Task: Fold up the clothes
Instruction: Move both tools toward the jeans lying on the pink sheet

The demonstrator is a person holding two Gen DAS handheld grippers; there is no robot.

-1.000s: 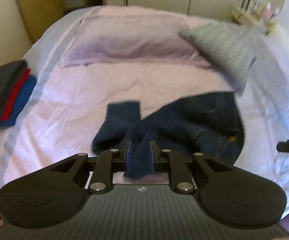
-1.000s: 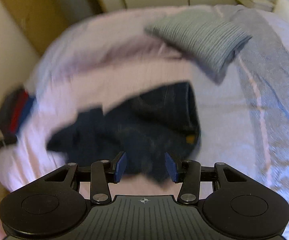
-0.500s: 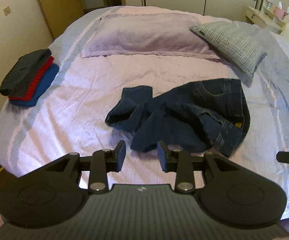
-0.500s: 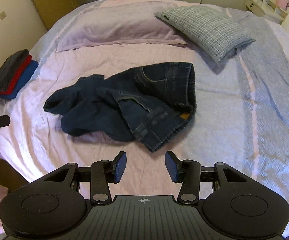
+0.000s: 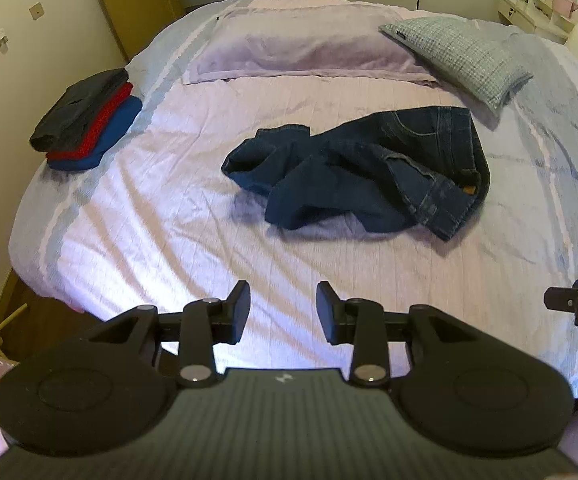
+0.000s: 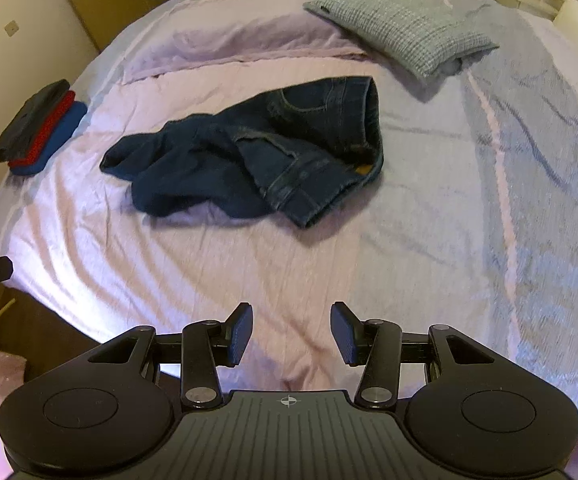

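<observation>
A pair of dark blue jeans [image 5: 361, 172] lies crumpled in the middle of the bed, waistband to the right, legs bunched to the left. It also shows in the right wrist view [image 6: 249, 152]. My left gripper [image 5: 283, 312] is open and empty, held over the near edge of the bed, well short of the jeans. My right gripper [image 6: 291, 332] is open and empty, also near the bed's front edge. The tip of the right gripper shows at the right edge of the left wrist view [image 5: 577, 304].
A stack of folded clothes, dark grey on red on blue [image 5: 85, 120], sits at the bed's left edge. A lilac pillow [image 5: 301, 48] and a grey checked cushion [image 5: 461, 56] lie at the head. The pale lilac sheet [image 5: 169, 208] covers the bed.
My left gripper let go of the jeans leg and opened. Both grippers pulled back toward the near edge of the bed. The jeans dropped onto the sheet.
</observation>
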